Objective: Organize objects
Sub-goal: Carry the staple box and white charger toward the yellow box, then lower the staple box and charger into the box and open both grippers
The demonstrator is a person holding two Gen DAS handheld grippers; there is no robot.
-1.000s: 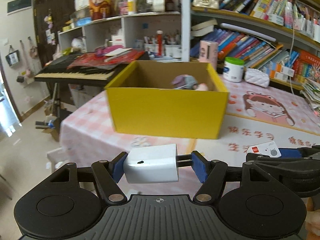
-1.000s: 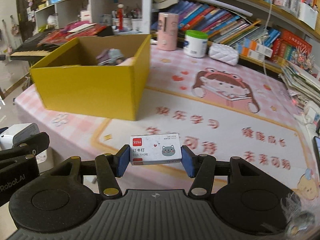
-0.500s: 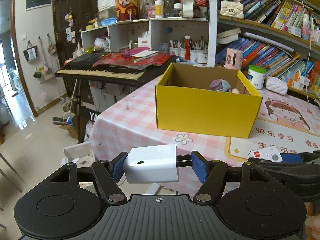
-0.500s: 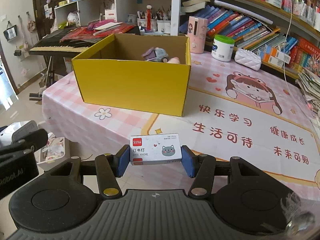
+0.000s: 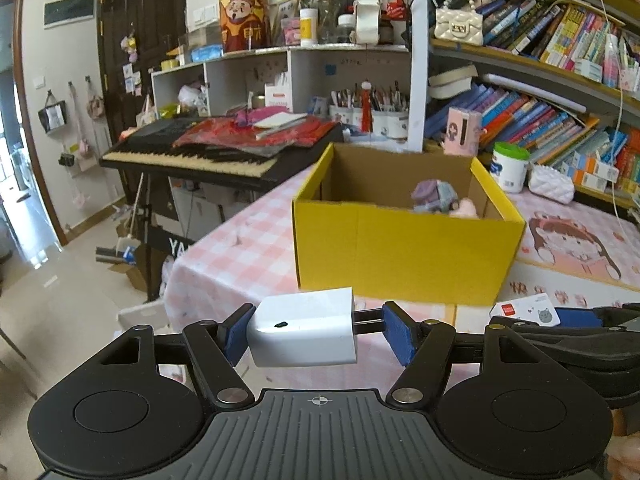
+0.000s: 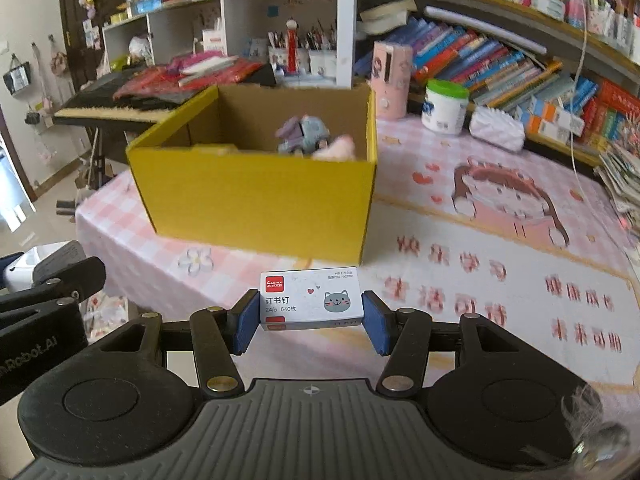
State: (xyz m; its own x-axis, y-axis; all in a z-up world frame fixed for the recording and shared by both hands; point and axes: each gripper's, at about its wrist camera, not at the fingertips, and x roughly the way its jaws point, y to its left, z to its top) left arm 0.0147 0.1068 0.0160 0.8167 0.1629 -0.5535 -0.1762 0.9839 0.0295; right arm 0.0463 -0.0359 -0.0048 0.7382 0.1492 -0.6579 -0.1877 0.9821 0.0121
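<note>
The left gripper (image 5: 318, 334) clamps a white plastic charger block (image 5: 303, 332) in front of the open yellow cardboard box (image 5: 404, 256).

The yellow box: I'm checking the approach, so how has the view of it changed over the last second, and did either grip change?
Both grippers backed away from the yellow box, then closed in again. The left gripper still clamps the white charger; the right gripper still clamps the staple box. The box's contents look unchanged.

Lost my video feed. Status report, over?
Left gripper shut on white charger. Right gripper shut on staple box. Yellow box ahead, open top unobstructed.
</note>
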